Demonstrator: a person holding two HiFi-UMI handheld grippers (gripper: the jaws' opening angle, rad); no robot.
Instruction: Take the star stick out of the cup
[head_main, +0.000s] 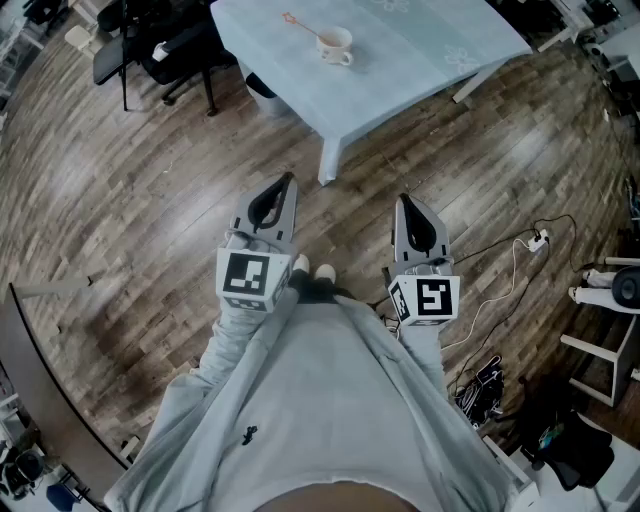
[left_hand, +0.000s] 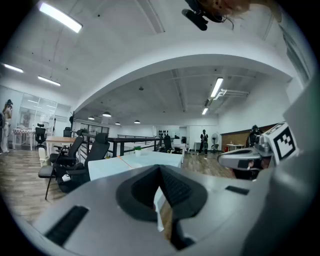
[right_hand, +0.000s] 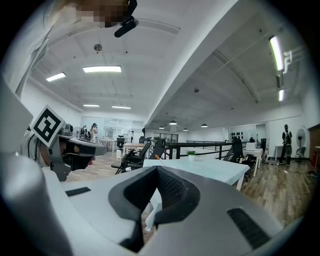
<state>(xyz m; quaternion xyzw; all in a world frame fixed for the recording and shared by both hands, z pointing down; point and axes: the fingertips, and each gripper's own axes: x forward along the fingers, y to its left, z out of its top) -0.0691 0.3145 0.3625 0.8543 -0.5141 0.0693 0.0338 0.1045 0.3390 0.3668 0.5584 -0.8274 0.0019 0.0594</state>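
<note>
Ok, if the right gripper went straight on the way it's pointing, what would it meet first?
Most likely the near edge of the table, after bare floor. The right gripper, shut and empty, points at its cloth-covered side; the cup stands farther back on top. Depth is uncertain.

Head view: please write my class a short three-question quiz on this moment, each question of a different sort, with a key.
1. True or false: the thin orange star stick sits in the white ceramic cup.
2. The cup stands on: A) the wooden floor, B) the pale blue table, C) a black office chair.
3. Fill in: the left gripper and the right gripper both have their jaws ____.
Key: 1 true; 2 B; 3 shut.
</note>
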